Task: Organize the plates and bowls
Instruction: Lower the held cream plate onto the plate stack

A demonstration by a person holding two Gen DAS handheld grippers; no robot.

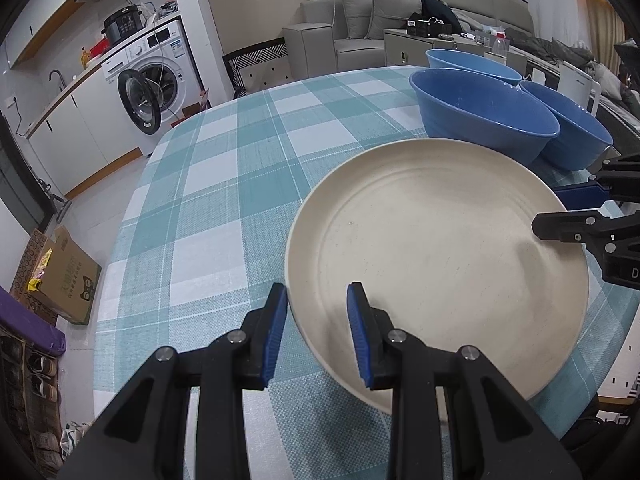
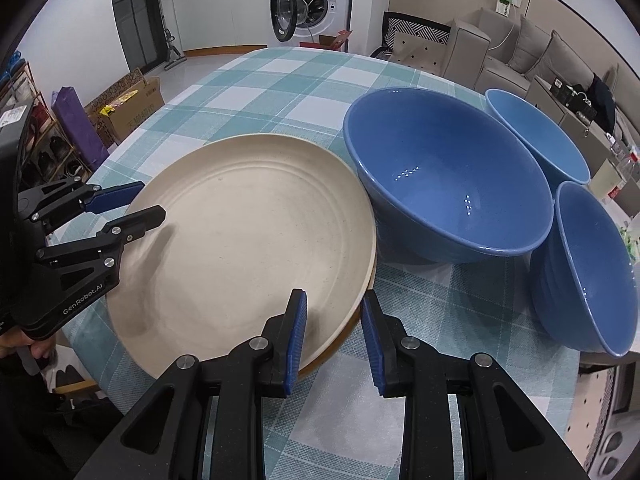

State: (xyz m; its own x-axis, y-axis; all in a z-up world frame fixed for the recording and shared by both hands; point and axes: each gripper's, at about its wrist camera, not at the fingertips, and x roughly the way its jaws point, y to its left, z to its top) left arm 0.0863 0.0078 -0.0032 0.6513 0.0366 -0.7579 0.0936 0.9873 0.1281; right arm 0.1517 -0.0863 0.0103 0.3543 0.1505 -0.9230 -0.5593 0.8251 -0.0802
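A large cream plate (image 1: 432, 248) (image 2: 240, 232) is over the checked tablecloth, held at two sides of its rim. My left gripper (image 1: 318, 292) (image 2: 150, 200) is shut on the near-left rim, one pad inside the plate and one outside. My right gripper (image 2: 334, 296) (image 1: 548, 208) is shut on the opposite rim in the same way. A darker edge shows under the rim by the right gripper. Three blue bowls stand beside the plate: a big one (image 2: 448, 184) (image 1: 480, 112), one behind it (image 2: 536, 136) (image 1: 472, 64) and one tilted at the table's edge (image 2: 592, 264) (image 1: 572, 128).
The table (image 1: 220, 200) with the teal checked cloth stretches away bare on the far side of the plate. Beyond it are a washing machine (image 1: 148, 84) with its door open, a grey sofa (image 1: 360, 28), and a cardboard box (image 1: 64, 280) on the floor.
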